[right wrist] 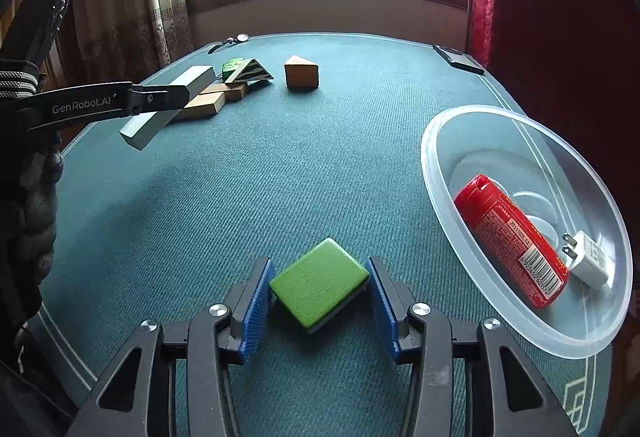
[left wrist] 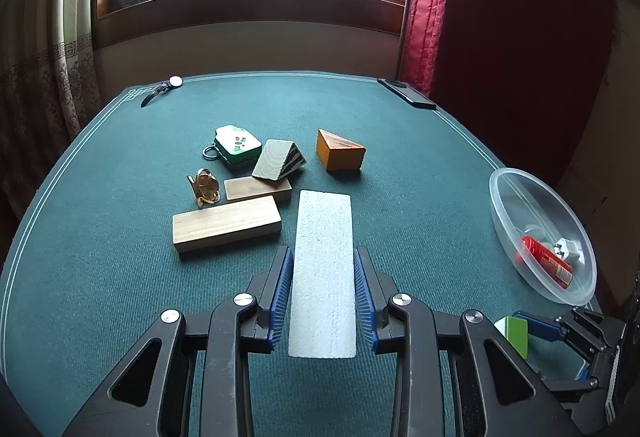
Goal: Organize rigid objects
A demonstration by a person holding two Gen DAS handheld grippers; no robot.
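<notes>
A long pale grey block runs lengthwise between the blue pads of my left gripper, which is shut on it. From the right wrist view this grey block hangs tilted above the table in the left gripper. My right gripper is shut on a flat green block, held corner to corner. The green block also shows at the lower right of the left wrist view. Two wooden blocks, a striped wedge and an orange wedge lie mid-table.
A clear plastic bowl at the right holds a red bottle and a white charger. A green tin and gold trinket sit by the blocks. A watch and dark phone lie at the far table edge.
</notes>
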